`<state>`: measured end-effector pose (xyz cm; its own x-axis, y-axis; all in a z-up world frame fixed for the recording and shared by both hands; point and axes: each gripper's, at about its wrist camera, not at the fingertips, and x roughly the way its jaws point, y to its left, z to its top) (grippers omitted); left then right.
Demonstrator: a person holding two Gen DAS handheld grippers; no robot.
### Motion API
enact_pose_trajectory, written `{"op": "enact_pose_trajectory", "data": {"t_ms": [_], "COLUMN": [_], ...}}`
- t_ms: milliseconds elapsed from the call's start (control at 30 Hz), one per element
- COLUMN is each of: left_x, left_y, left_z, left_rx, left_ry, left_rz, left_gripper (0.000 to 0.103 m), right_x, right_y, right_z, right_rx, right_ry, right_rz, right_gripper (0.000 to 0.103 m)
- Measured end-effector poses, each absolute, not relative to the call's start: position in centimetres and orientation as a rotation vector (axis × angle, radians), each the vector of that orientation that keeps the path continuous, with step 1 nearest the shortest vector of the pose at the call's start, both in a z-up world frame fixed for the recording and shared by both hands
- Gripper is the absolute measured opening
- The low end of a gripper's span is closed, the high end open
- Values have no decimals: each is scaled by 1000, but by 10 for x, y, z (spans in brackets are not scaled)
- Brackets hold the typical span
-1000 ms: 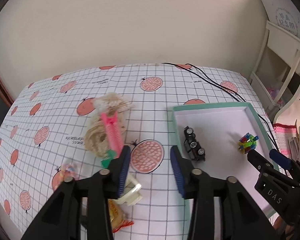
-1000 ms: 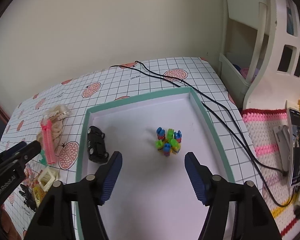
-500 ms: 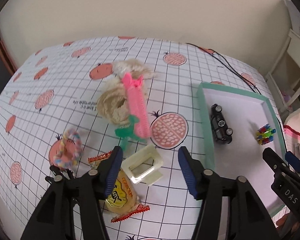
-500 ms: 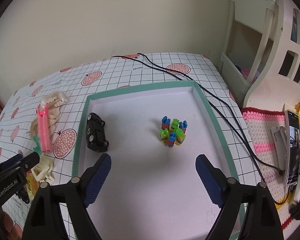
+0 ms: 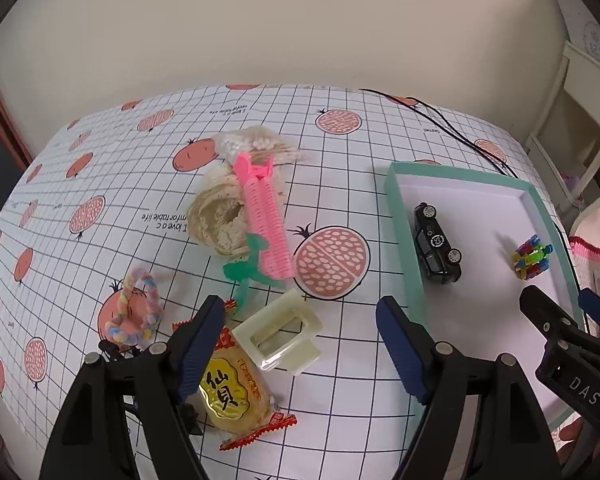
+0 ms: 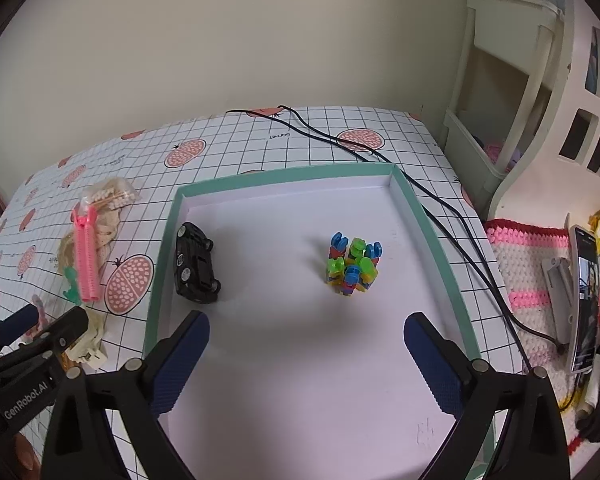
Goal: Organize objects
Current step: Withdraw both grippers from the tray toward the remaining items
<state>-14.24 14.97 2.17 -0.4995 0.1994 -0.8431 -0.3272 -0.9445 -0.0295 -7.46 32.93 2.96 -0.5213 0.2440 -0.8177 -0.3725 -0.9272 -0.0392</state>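
A teal-rimmed white tray (image 5: 396, 216) (image 6: 162, 256) holds a black toy car (image 5: 436, 242) (image 6: 196, 264) and a cluster of coloured blocks (image 5: 531, 256) (image 6: 352, 266). My left gripper (image 5: 300, 340) is open above the tablecloth, straddling a cream hair claw (image 5: 280, 334). A yellow snack packet (image 5: 232, 392) lies beside its left finger. Farther off lie a pink hair roller (image 5: 262, 220) (image 6: 86, 256), a beige scrunchie (image 5: 216, 220), a green clip (image 5: 242, 272) and a pastel fuzzy ring (image 5: 134, 310). My right gripper (image 6: 306, 356) is open over the tray's near part, holding nothing.
Black cables (image 6: 440, 204) run along the tray's right side to a phone (image 6: 584, 300) on a crocheted mat (image 6: 528, 260). A white shelf unit (image 6: 512, 92) stands at the right. A bag of cotton swabs (image 5: 252, 144) lies behind the roller. A wall bounds the table's far edge.
My left gripper has swung left and pulled back, its fingers spreading wider around the hair claw. My right gripper has drawn back slightly and its fingers stand wider apart.
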Motion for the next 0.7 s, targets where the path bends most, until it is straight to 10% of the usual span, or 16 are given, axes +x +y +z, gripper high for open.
{"op": "enact_pose_trajectory", "data": {"t_ms": [700], "left_x": [-149], "left_y": [135], "left_z": [24], "left_rx": [-1304], "left_ry": [113], "left_rz": [2496], "left_gripper": [96], "right_x": [-72], "right_y": [336], "right_z": [27], "right_rx": [-1262], "right_ry": [200], "right_rz": [2439], "right_gripper": [103]}}
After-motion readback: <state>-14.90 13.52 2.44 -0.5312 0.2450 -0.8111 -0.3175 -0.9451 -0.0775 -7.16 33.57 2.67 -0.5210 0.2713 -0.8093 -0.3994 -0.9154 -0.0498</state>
